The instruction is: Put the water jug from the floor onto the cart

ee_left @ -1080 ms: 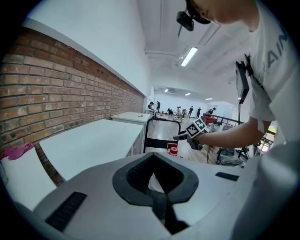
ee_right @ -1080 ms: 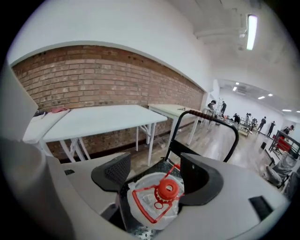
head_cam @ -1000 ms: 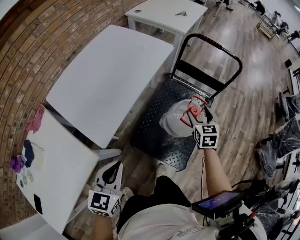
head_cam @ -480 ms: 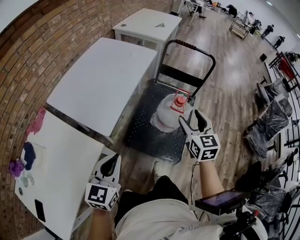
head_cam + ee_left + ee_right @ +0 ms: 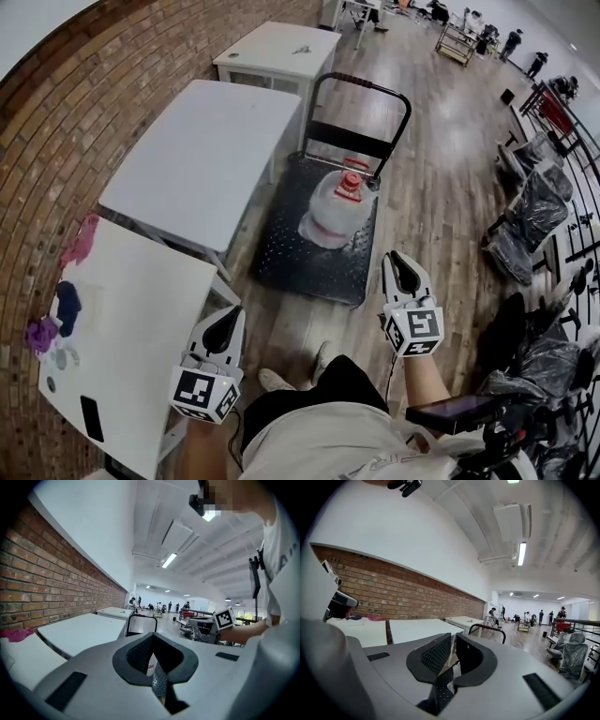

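Water jug (image 5: 337, 211) of clear, whitish plastic, broad and rounded in the body, narrowing to a neck with a red cap (image 5: 351, 185). It stands on the black, dotted deck of the cart (image 5: 291, 253), toward the end that carries the upright push handle (image 5: 361, 82), and right of the deck's middle in the head view. It appears upright. Its long axis runs from floor to ceiling, with the base down on the deck and the neck and cap pointing up. The cart sits on a wooden floor (image 5: 441, 206), just beside a long white surface (image 5: 202, 159) that runs along a brick wall (image 5: 84, 103).

Both grippers are well apart from the jug, close to the person's body. The left gripper (image 5: 232, 317) hovers beside the corner of a nearer white surface (image 5: 131, 319). Its fingers (image 5: 138, 656) meet at the tips and carry nothing. The right gripper (image 5: 397, 261) hangs over the floor, short of the cart's near edge. Its fingers (image 5: 436, 656) have just been closing and are drawn all but together, with only a thin slit between them and nothing in it.
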### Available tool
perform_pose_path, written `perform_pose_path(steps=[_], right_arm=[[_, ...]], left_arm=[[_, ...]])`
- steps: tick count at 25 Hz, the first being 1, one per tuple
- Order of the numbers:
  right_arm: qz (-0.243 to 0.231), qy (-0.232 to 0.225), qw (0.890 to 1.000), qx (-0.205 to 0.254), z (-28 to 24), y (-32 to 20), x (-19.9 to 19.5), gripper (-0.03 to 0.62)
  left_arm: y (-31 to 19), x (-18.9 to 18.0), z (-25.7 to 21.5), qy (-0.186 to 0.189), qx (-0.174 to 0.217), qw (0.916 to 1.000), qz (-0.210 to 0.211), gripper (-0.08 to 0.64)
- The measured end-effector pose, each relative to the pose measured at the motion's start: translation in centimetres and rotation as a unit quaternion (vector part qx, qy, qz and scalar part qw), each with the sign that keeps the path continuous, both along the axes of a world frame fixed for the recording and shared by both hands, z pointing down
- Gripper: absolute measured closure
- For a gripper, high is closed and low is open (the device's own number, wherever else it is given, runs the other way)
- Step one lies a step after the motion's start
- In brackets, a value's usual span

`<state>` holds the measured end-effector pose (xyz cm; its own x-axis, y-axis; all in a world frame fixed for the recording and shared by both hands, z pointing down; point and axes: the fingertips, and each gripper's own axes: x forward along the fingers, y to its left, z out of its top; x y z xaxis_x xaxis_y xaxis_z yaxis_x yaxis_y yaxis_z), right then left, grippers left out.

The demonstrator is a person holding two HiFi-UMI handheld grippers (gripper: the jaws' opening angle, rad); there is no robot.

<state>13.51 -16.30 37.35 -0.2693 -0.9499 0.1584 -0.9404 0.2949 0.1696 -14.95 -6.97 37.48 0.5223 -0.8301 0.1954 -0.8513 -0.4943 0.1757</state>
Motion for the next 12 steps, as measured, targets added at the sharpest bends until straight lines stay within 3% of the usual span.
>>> perform_pose_path(steps=[4, 12], right_arm=[[-0.001, -0.009, 1.000, 0.024, -2.1, 2.0, 1.2, 0.586], [-0.034, -0.023, 0.998, 0.056, -6.0, 5.8, 5.8, 0.586]], left_arm=[[1.3, 1.9, -1.8, 0.004, 0.015, 0.9999, -0.002, 0.558], [3.3, 9.7, -5.1, -0.003, 0.041, 0.9991, 0.000, 0.558]])
